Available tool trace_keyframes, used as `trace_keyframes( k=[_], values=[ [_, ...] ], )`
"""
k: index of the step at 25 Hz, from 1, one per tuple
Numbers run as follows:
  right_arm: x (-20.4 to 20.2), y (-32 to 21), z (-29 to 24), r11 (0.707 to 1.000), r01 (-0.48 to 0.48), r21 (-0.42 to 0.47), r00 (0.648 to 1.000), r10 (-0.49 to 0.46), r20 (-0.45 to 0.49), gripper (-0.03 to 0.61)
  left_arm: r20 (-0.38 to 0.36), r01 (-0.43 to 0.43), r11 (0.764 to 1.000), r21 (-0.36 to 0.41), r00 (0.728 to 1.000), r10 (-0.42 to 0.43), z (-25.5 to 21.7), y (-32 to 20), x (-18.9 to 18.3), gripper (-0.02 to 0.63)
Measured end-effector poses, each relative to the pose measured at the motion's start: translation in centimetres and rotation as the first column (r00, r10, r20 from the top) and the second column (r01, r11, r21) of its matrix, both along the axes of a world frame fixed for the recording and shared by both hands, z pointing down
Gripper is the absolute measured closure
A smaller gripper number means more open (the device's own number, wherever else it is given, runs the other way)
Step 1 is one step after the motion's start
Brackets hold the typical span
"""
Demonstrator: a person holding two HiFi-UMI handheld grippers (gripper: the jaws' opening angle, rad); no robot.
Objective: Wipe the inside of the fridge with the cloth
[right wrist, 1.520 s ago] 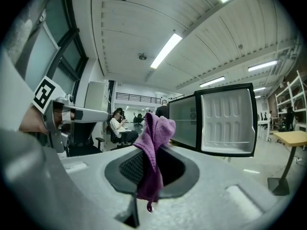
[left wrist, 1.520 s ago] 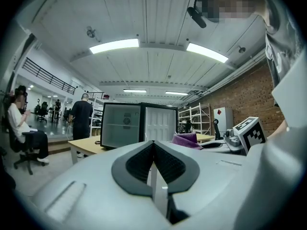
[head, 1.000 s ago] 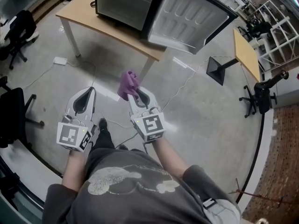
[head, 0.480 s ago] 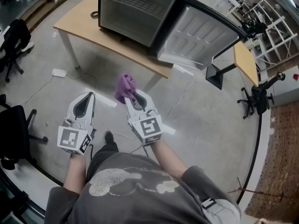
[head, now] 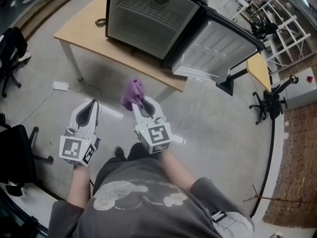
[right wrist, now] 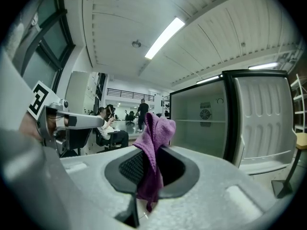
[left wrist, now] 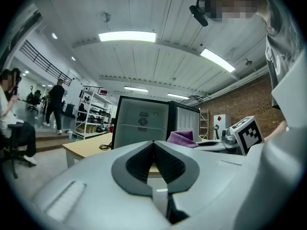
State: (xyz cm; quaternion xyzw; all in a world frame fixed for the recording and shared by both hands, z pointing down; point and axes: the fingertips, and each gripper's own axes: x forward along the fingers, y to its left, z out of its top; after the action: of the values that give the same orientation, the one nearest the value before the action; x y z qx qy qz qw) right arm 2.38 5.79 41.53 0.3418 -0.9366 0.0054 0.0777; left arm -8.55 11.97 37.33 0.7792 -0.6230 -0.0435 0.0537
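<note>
**Grey floor, open fridge, purple cloth in the right fingers**

Concrete floor [head: 223,128] spreads pale and bare in front of the fridge. On it stands a wooden counter [head: 81,33], and the fridge [head: 148,14] sits on top of that: a small black-cased unit with a pale inside, one wire shelf and a round fan grille on the back wall. Its door [head: 218,46] is swung wide open beside the fridge, the white moulded liner facing outward. A black cable [head: 101,21] lies on the counter just beside the fridge, on the side away from the door.

A person stands well in front of the fridge, apart from the counter, holding both grippers out toward it. The left gripper [head: 92,104] [left wrist: 154,150] has its fingers pressed together with nothing between them. The right gripper [head: 139,103] [right wrist: 146,164] pinches the cloth [head: 132,92] [right wrist: 156,135]. The cloth bunches up above the fingertips, and a short tail hangs below them. It is outside the fridge, in the air over the floor, short of the counter's front edge.

A small white box [head: 60,86] lies on the floor near the counter's leg, farther from the door than the fridge is.
</note>
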Motion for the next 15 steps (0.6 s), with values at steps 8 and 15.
trace_keyframes(
  k=[8, 15],
  values=[
    [-0.3, -3.1, 0.5, 0.999, -0.049, -0.022, 0.999, 0.049, 0.017, 0.538, -0.005, -0.041, 0.999, -0.030, 0.999, 0.041, 0.9, -2.7, -0.3, 0.597],
    [-3.3, -6.8, 1.2, 1.000, -0.003, -0.019, 0.999, 0.004, 0.034, 0.538, 0.019, -0.021, 1.000, -0.024, 1.000, 0.021, 0.9, -6.9, -2.4, 0.595]
  ],
)
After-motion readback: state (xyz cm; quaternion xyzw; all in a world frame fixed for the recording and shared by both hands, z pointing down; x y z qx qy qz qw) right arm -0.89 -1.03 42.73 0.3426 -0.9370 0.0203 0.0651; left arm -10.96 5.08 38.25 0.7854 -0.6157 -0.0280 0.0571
